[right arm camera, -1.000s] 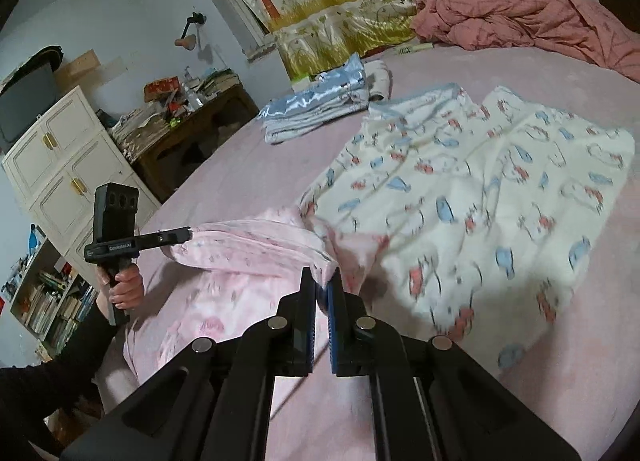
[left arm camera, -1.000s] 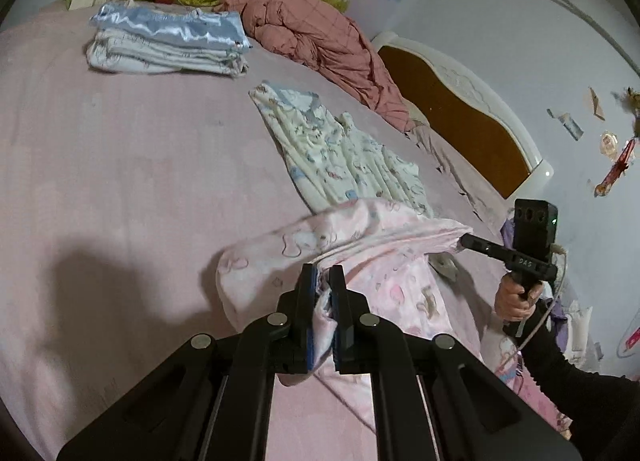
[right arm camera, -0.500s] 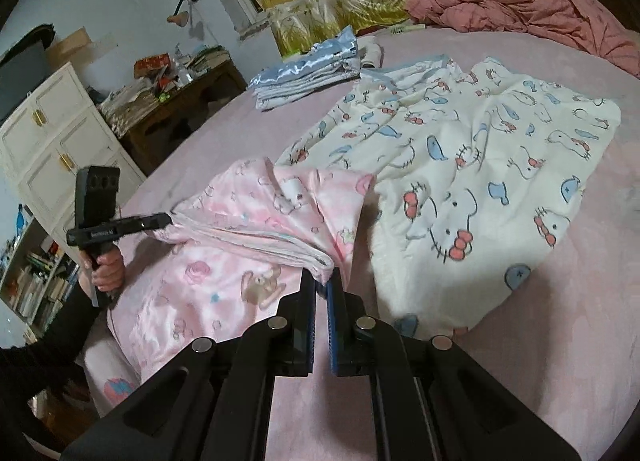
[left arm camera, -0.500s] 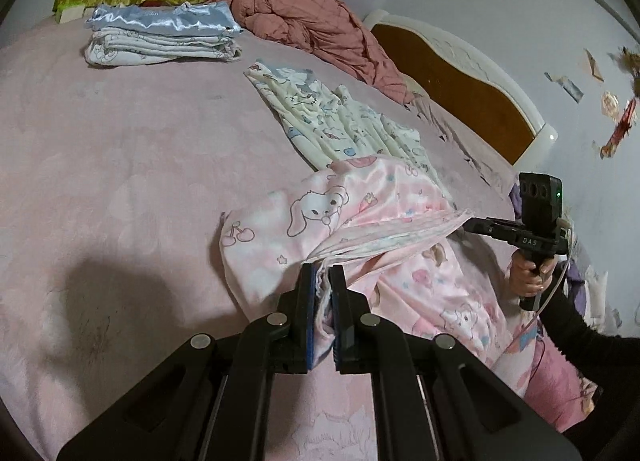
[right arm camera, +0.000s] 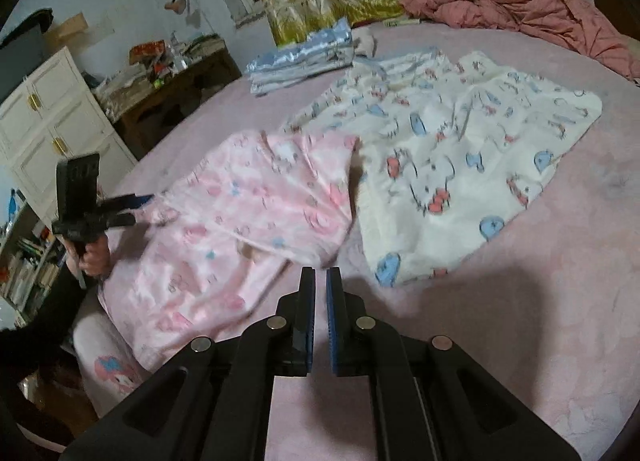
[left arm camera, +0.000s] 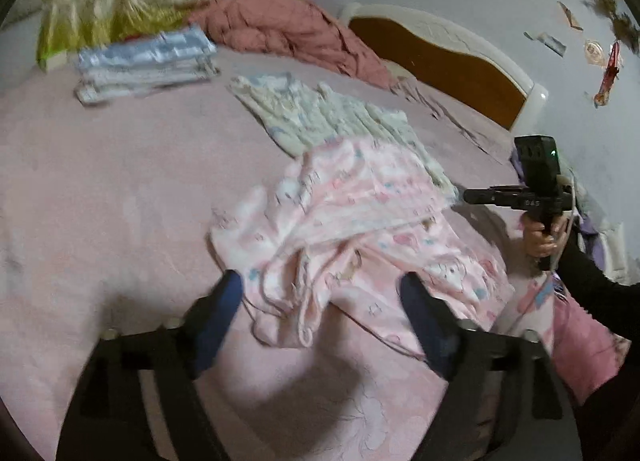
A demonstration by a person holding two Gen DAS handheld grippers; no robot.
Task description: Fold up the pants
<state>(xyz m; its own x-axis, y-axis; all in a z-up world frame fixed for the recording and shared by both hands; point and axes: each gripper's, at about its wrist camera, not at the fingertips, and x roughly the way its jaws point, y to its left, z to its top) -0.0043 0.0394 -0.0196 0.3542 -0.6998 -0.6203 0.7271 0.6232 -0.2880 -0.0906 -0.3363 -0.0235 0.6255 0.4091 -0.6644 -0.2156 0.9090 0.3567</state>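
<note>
Pink cartoon-print pants (left arm camera: 360, 221) lie on the pink bedspread (left arm camera: 100, 181) near the bed's edge, one layer folded back over the rest so the fabric sits doubled and rumpled, with a loose hem end lying toward the left gripper (left arm camera: 320, 289). That gripper's jaws are opening and stand wide apart, their blue-padded fingers (left arm camera: 224, 301) on either side of the hem end without pressing it; the cloth rests on the bed between them, not gripped. In the right wrist view the right gripper (right arm camera: 320, 281) has its jaws close together with only a narrow slit between the blue pads, and no cloth is caught in them; the folded edge of the pants lies just beyond its tips. Each view shows the other gripper held in a hand with a dark sleeve at the far side of the pants. Just beside the pants, touching their far edge, lies a cream garment (right arm camera: 460, 149) printed with blue and red figures, spread flat. Farther back sit a folded stack of pale blue cloth (left arm camera: 148, 61) and a crumpled dusty-pink quilt (left arm camera: 288, 33).
</note>
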